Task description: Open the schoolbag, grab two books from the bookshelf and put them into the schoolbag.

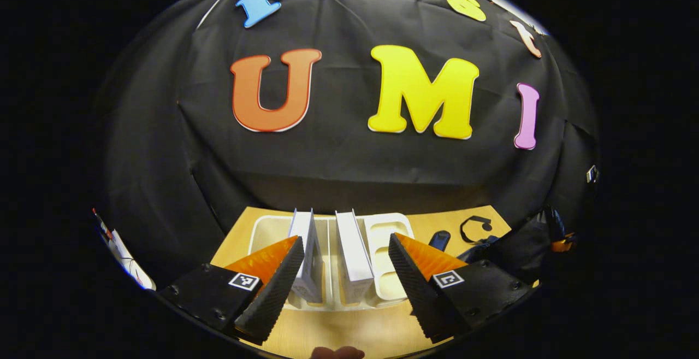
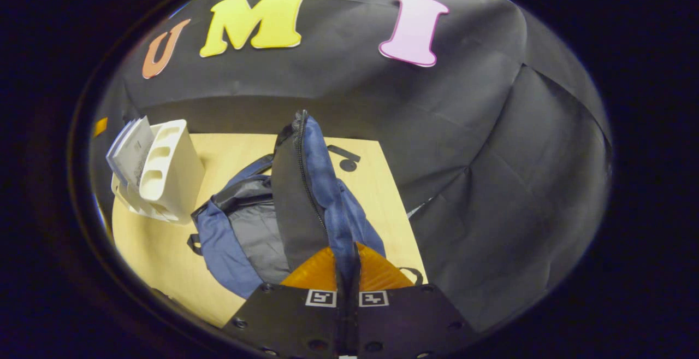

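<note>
My left gripper (image 1: 345, 243) is open and faces a white bookshelf (image 1: 394, 227) on the wooden table. Two white books stand upright in it, the left book (image 1: 310, 255) close beside my left finger and the right book (image 1: 354, 255) in the gap between the fingers. Neither finger presses on a book. The blue schoolbag (image 1: 491, 245) lies to the right. My right gripper (image 2: 347, 265) is shut on the schoolbag's zippered flap (image 2: 319, 178) and holds it upright, so the grey lining (image 2: 262, 233) shows. The bookshelf (image 2: 169, 176) and its books (image 2: 130, 157) stand to the left.
The wooden table (image 2: 164, 260) ends at the black cloth wall behind and to the right. A black strap loop (image 1: 474, 228) lies on the table behind the bag, also seen as a black strap (image 2: 345, 158). A fingertip (image 1: 338, 352) shows at the lower edge.
</note>
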Demonstrator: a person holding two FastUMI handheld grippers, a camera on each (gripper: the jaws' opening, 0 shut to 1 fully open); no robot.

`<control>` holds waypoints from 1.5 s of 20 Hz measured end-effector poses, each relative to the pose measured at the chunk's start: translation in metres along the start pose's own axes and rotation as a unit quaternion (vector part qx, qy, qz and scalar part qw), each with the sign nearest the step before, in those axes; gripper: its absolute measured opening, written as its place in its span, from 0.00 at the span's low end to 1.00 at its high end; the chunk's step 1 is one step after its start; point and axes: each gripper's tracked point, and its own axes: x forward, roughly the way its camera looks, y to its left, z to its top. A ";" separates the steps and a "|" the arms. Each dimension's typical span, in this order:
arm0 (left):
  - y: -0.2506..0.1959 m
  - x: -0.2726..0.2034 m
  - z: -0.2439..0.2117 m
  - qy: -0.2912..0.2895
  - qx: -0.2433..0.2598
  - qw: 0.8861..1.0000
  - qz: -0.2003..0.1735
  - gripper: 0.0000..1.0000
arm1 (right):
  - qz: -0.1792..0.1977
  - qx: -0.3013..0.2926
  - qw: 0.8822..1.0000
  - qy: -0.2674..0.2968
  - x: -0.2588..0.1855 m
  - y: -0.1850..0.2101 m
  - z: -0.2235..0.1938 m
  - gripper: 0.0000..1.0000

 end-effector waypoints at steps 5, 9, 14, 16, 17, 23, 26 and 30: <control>-0.013 0.030 -0.007 0.104 -0.019 0.994 -0.026 0.98 | 0.033 0.016 0.999 0.019 0.019 -0.009 0.003 0.00; -0.016 0.067 -0.014 0.187 -0.020 0.982 -0.020 0.98 | 0.049 0.024 0.998 0.027 0.029 -0.020 0.005 0.00; -0.014 0.101 -0.046 0.297 -0.004 0.955 -0.009 0.99 | 0.062 0.022 0.997 0.034 0.036 -0.025 0.001 0.00; -0.019 0.102 -0.062 0.347 -0.022 0.938 -0.011 0.99 | 0.064 0.023 0.997 0.033 0.038 -0.029 0.000 0.00; -0.021 0.102 -0.070 0.366 -0.030 0.930 -0.010 0.99 | 0.065 0.023 0.997 0.033 0.038 -0.030 -0.001 0.00; -0.004 0.111 -0.099 0.431 -0.023 0.902 0.020 0.98 | 0.072 0.021 0.997 0.032 0.037 -0.029 -0.005 0.00; 0.010 0.117 -0.101 0.442 -0.001 0.896 0.043 0.85 | 0.075 0.023 0.996 0.032 0.037 -0.028 -0.006 0.00; 0.007 0.116 -0.103 0.456 0.009 0.889 0.049 0.77 | 0.078 0.027 0.996 0.032 0.035 -0.028 -0.008 0.00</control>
